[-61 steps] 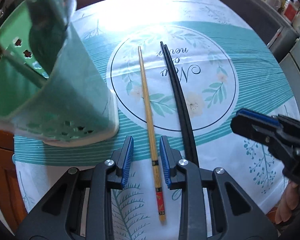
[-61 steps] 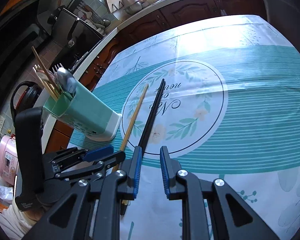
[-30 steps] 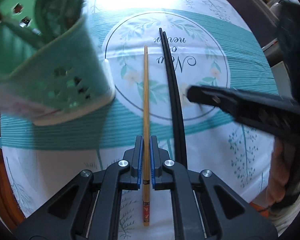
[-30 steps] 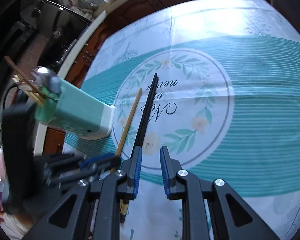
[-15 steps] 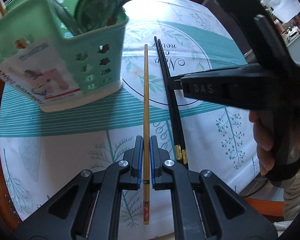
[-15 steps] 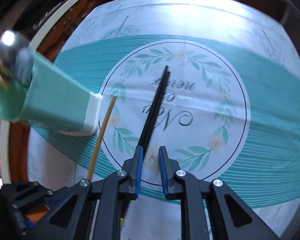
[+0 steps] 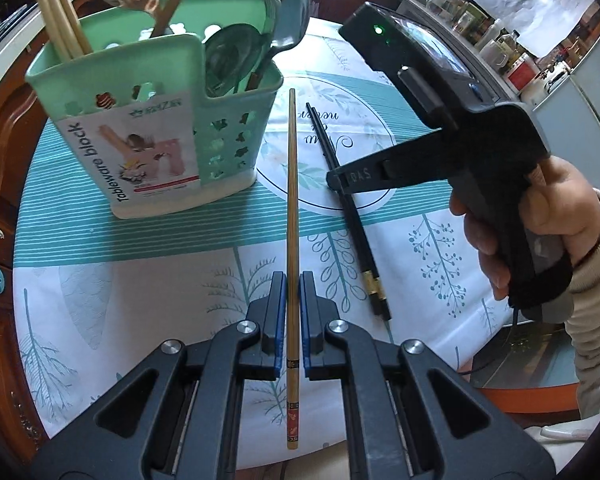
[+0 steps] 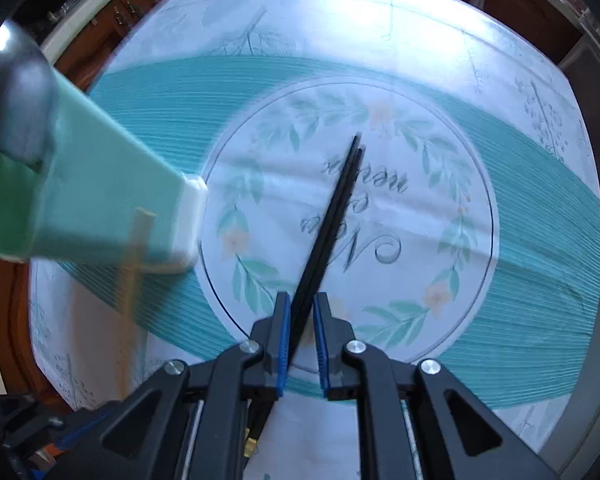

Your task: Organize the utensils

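**Inspector:** Your left gripper (image 7: 293, 312) is closed on the wooden chopstick (image 7: 292, 216), clamped near its decorated butt end. The shaft runs straight out toward 12 o'clock, and it appears lifted off the counter (image 7: 140, 280).

**Operator:** And the holder?

**Inspector:** The green utensil holder (image 7: 156, 132) stands at about 11 o'clock from that gripper, just left of the chopstick's tip. Its rear compartment carries pale chopsticks and a ladle; the nearer right compartment carries spoons and a fork. Neither is full.

**Operator:** The right side?

**Inspector:** Your right gripper (image 8: 300, 334) straddles the black chopstick pair (image 8: 332, 216), which lies on the cloth with tips pointing toward 12 to 1 o'clock. The jaws are narrow, but a gap shows on the right side of the pair. I cannot tell whether they have bitten.

**Operator:** What does the next move turn on?

**Inspector:** In my judgement, the axis. Your wooden chopstick points past the holder's right wall, not into an opening. You need to tip it upright and carry it toward 11 o'clock, over a compartment. The left hand is the nearer one to the holder.
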Demonstrator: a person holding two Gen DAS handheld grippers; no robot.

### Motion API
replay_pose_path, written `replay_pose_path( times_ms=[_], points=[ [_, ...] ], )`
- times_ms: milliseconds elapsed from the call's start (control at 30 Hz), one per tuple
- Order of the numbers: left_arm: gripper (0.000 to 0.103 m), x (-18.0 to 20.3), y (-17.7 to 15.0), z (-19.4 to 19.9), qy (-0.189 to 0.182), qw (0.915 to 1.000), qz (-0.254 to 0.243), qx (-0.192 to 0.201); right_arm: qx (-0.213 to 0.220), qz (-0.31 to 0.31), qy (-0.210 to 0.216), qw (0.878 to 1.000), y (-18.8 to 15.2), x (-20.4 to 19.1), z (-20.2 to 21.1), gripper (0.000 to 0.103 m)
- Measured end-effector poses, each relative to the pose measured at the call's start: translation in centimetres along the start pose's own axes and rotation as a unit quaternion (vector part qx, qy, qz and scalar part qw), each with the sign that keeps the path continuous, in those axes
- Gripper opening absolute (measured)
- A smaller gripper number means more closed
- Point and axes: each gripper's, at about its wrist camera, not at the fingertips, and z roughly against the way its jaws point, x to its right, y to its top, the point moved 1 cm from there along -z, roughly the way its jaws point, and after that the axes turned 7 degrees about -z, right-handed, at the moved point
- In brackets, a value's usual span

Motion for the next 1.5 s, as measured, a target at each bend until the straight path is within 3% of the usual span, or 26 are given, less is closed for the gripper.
replay_pose_path(
  times_ms=[133,267,467,600,733,1000,1133,1333,1500],
  points=[
    [0.004,-1.2,-0.3,-1.1,-0.007,0.9997,0.018,-0.018,-0.004,0.010,-0.021,1.000,-0.1,-0.4,-0.1,0.015],
    [0.004,-1.8,-0.4,-3.3,-0.012,0.9978,0.037,-0.053,-0.011,0.002,-0.011,1.000,-0.2,0.2,-0.2,0.014],
    [0.004,-2.3,-0.4,-2.6,-0.019,0.9981,0.037,-0.046,-0.003,0.042,-0.021,0.999,-1.0,0.3,0.0,0.013],
    [0.004,-2.1,-0.3,-2.9,-0.016,0.9981,0.036,-0.046,0.005,0.059,-0.010,0.998,-1.9,0.3,0.8,0.000],
    [0.004,-2.0,-0.3,-2.8,-0.016,0.9982,0.034,-0.047,0.008,0.061,-0.005,0.998,-2.6,1.1,0.7,0.000],
    [0.004,-1.3,-0.2,-2.9,-0.018,0.9985,0.032,-0.042,-0.025,-0.002,0.052,0.998,-3.2,6.5,0.9,0.005],
    [0.004,-1.4,-0.3,-2.8,-0.020,0.9984,0.029,-0.043,-0.031,-0.009,0.049,0.998,-2.8,6.9,0.4,0.013],
    [0.004,-1.8,-0.3,-2.9,-0.026,0.9982,0.033,-0.043,-0.027,-0.001,0.026,0.999,-2.7,6.3,0.3,0.014],
    [0.004,-1.7,-0.4,-2.7,-0.028,0.9984,0.031,-0.039,-0.012,0.022,-0.011,1.000,-3.6,2.0,0.7,0.014]
  ],
)
